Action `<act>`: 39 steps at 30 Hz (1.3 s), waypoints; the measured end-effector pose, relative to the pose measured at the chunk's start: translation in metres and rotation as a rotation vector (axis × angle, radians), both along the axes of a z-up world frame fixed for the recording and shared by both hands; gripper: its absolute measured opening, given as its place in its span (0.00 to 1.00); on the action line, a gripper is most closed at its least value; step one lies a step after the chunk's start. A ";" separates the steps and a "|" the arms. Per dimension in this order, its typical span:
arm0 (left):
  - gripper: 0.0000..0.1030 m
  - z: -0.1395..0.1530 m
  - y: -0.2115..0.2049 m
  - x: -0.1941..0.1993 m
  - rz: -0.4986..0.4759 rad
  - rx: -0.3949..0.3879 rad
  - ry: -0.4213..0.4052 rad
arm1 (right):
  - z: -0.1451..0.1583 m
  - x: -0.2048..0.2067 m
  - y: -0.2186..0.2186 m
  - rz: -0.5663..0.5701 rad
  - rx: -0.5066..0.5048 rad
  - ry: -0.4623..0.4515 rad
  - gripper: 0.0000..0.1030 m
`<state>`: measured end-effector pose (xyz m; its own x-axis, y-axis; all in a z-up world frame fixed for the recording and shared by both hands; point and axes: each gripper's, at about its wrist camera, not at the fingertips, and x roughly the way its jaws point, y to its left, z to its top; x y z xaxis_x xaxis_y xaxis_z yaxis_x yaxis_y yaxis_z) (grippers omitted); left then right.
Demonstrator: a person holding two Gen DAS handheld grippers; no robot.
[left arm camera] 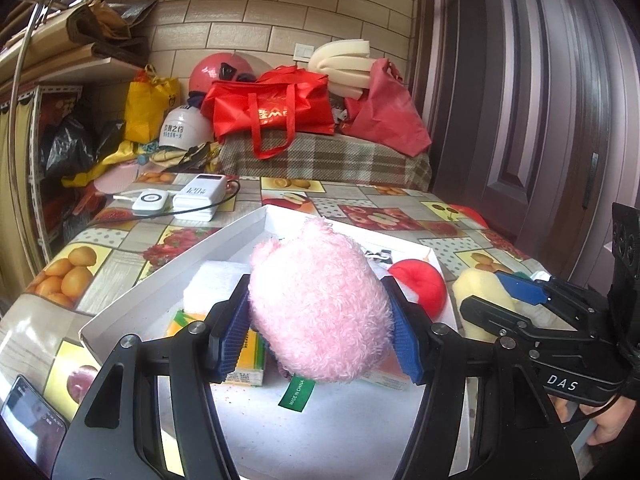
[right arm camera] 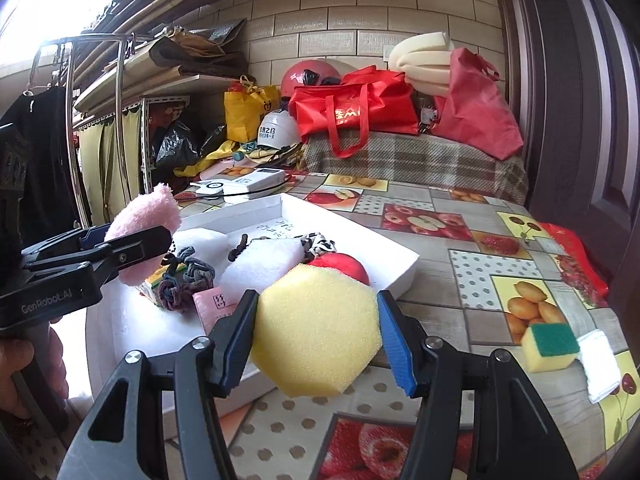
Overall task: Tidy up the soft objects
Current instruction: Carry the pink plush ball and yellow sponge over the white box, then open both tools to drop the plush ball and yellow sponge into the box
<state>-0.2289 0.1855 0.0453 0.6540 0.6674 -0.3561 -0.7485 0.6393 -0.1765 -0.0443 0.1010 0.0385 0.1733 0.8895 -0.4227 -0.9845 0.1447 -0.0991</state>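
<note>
Gripping pink plush [left arm camera: 320,304], left gripper [left arm camera: 320,320]; right gripper [right arm camera: 316,332] clamps yellow sponge [right arm camera: 316,328]; fruit-print tablecloth [right arm camera: 460,280], tiled wall [right arm camera: 320,12].

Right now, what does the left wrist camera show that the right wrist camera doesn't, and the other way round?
Only the left wrist view shows the green tag under the pink plush toy and a phone at the table's near edge.

Only the right wrist view shows the green-topped sponge, the white cloth beside it, and hair ties in the tray.

Both show the white tray, the red ball, the left hand-held gripper shut on the plush toy and the right hand-held gripper shut on the yellow sponge.
</note>
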 end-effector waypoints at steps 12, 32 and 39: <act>0.61 -0.005 0.024 -0.006 0.039 -0.068 -0.020 | -0.010 -0.009 0.051 0.059 -0.122 0.013 0.59; 0.61 -0.008 0.026 0.006 0.038 -0.074 0.051 | -0.006 -0.012 0.090 0.034 -0.099 0.021 0.58; 0.75 -0.009 0.030 0.002 0.102 -0.091 0.052 | -0.004 -0.015 0.085 0.040 -0.067 0.007 0.80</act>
<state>-0.2268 0.2157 0.0362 0.5637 0.6924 -0.4503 -0.8182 0.5428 -0.1896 -0.0593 0.1858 0.0345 0.1349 0.8652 -0.4830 -0.9901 0.0985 -0.1001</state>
